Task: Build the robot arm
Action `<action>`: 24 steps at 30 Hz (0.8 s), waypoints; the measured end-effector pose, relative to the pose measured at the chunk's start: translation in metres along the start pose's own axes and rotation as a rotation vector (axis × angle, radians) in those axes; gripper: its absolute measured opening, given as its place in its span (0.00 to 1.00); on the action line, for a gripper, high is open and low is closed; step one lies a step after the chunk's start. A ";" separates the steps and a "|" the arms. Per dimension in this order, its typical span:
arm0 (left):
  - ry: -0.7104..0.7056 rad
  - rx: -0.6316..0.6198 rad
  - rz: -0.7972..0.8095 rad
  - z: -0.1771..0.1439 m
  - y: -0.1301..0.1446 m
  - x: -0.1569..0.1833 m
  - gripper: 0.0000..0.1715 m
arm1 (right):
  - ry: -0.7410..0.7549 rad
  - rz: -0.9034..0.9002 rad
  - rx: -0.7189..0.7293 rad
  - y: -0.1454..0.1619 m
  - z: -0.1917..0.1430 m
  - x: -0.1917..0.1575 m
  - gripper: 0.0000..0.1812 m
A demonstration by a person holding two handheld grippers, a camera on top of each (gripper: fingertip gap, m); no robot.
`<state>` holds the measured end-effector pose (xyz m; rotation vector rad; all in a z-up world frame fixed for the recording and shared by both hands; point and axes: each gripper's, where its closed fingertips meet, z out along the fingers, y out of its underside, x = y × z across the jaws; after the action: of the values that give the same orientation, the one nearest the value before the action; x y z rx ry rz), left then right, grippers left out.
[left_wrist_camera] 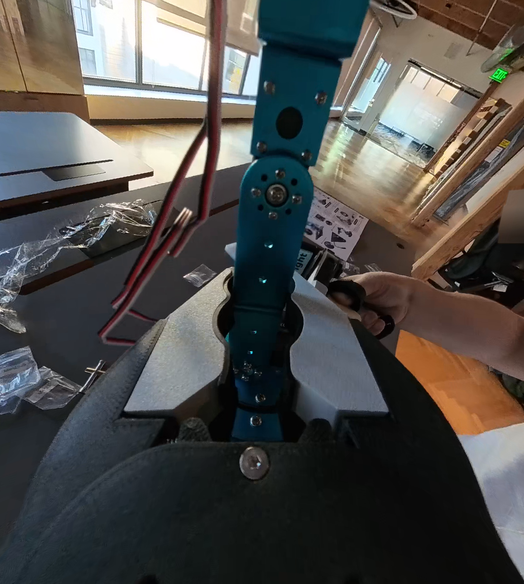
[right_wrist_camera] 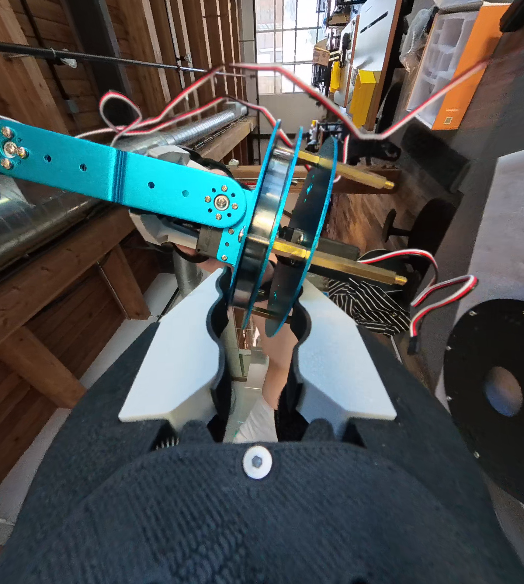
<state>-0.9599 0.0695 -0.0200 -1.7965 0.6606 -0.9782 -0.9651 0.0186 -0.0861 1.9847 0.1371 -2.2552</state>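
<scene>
The blue metal arm [left_wrist_camera: 265, 284] was clamped lengthwise, straight ahead, between the left gripper's [left_wrist_camera: 259, 316] fingers — its round base [right_wrist_camera: 267, 227] was straddled, crosswise, by the right gripper's [right_wrist_camera: 259, 303] half-closed fingers.

Blue metal kit arm [left_wrist_camera: 267, 284] clamped lengthwise in left gripper [left_wrist_camera: 259, 335]; right gripper [right_wrist_camera: 259, 316] pinches round base plates [right_wrist_camera: 286, 240] (wires dangling).

Blue metal arm [left_wrist_camera: 273, 196], red-white-black wires [right_wrist_camera: 317, 94], brass standoffs [right_wrist_camera: 349, 262].
</scene>
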 end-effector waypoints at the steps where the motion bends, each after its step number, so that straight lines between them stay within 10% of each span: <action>1: 0.008 0.003 0.003 -0.003 -0.002 0.002 0.15 | 0.000 -0.010 0.002 0.001 0.002 -0.001 0.19; 24: 0.012 0.071 0.056 -0.037 0.061 0.020 0.15 | 0.070 -0.093 -0.025 0.040 0.019 0.051 0.18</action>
<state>-0.9814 0.0115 -0.0603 -1.7026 0.6720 -0.9638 -0.9837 -0.0255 -0.1335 2.0863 0.2690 -2.2273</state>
